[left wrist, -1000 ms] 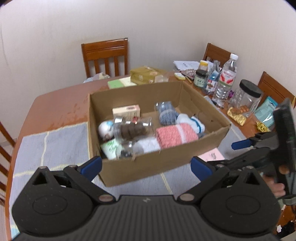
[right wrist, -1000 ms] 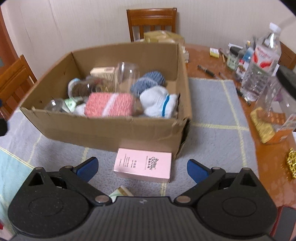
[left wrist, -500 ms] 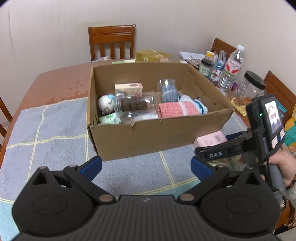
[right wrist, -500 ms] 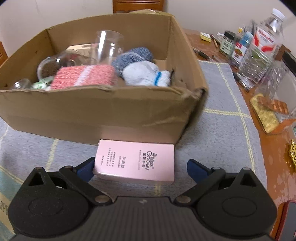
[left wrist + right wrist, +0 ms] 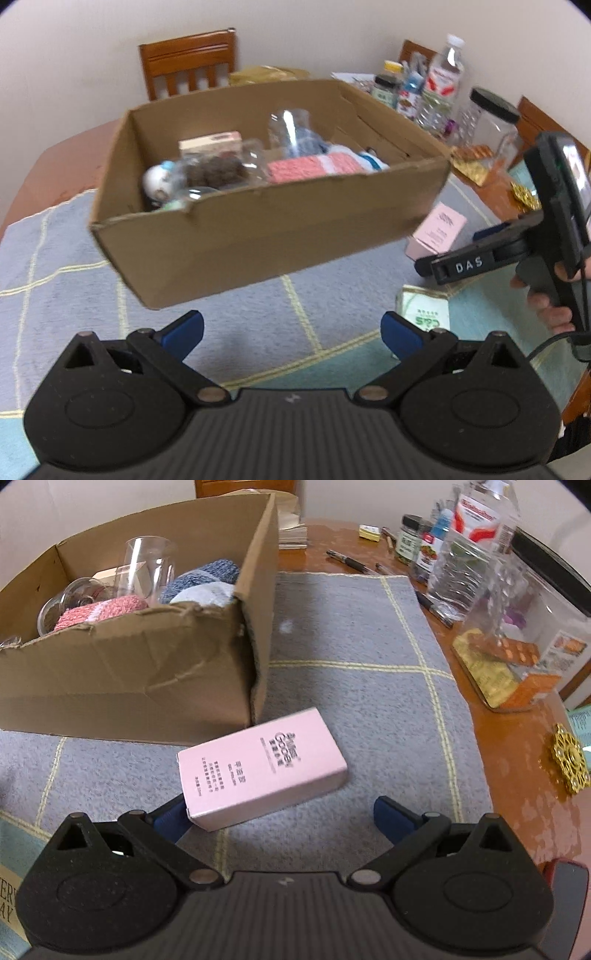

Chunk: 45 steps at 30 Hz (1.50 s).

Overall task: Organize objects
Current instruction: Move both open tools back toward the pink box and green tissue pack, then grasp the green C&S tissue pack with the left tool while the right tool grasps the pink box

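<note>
A cardboard box (image 5: 258, 225) (image 5: 122, 675) stands on a grey mat, holding glass jars, a pink towel (image 5: 314, 168), rolled socks and a small carton. A pink box (image 5: 262, 771) (image 5: 437, 230) lies on the mat by the cardboard box's near right corner. My right gripper (image 5: 284, 814) is open, low over the mat, and the pink box lies between its fingers, against the left one. My left gripper (image 5: 291, 328) is open and empty in front of the cardboard box. The right gripper also shows in the left wrist view (image 5: 480, 258).
A green-and-white carton (image 5: 424, 310) lies on the mat near the left gripper's right finger. Water bottles (image 5: 469, 550), small jars, a black-lidded clear jar (image 5: 539, 627), pens and a gold ornament (image 5: 569, 760) crowd the table's right side. Wooden chairs (image 5: 188, 62) stand behind.
My right gripper has moved forward and turned, so the pink box now lies angled between its fingers. My left gripper has dropped lower and closer to the cardboard box's front.
</note>
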Each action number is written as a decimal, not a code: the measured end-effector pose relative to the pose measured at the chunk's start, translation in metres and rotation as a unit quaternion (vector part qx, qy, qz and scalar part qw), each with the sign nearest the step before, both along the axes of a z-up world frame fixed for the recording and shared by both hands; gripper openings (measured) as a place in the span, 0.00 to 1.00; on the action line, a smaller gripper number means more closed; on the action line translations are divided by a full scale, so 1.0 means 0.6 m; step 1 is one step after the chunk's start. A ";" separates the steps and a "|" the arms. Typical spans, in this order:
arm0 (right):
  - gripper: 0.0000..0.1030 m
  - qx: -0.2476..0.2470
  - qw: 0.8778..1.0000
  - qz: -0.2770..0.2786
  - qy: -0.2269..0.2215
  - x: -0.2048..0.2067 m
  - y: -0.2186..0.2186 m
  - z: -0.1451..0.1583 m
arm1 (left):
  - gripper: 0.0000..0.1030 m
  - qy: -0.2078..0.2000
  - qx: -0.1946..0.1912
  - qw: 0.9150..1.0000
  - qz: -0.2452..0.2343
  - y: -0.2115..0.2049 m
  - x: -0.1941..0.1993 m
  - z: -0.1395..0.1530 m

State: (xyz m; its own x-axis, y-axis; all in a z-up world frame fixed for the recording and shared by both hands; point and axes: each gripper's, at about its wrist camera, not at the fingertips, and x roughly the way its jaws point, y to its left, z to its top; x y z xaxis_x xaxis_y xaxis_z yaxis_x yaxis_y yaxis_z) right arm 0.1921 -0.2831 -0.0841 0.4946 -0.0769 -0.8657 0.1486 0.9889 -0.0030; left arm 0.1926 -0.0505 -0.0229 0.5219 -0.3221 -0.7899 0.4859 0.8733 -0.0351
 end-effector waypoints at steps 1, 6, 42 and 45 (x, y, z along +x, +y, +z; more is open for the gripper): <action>1.00 -0.001 1.000 0.004 -0.002 -0.003 -0.001 -0.001 | 0.98 0.002 0.004 1.000 -0.008 -0.007 0.000 -0.005; 1.00 0.001 0.999 0.039 0.009 -0.005 -0.007 0.000 | 0.98 0.011 0.016 0.998 -0.056 -0.046 -0.004 -0.030; 1.00 0.022 0.998 0.063 -0.007 -0.019 -0.028 0.001 | 0.98 0.012 0.035 0.995 -0.097 -0.060 -0.015 -0.066; 1.00 0.028 0.997 0.068 -0.011 -0.032 -0.036 0.004 | 0.98 0.007 0.033 0.991 -0.133 -0.094 -0.033 -0.072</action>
State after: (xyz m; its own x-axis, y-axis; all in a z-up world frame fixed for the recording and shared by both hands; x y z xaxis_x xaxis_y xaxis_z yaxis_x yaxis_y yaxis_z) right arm 0.1730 -0.3047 -0.0818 0.5168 0.0404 -0.8552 0.0135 0.9984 0.0552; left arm 0.1731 -0.1066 -0.0659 0.4150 -0.3940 -0.8201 0.6985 0.7155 0.0097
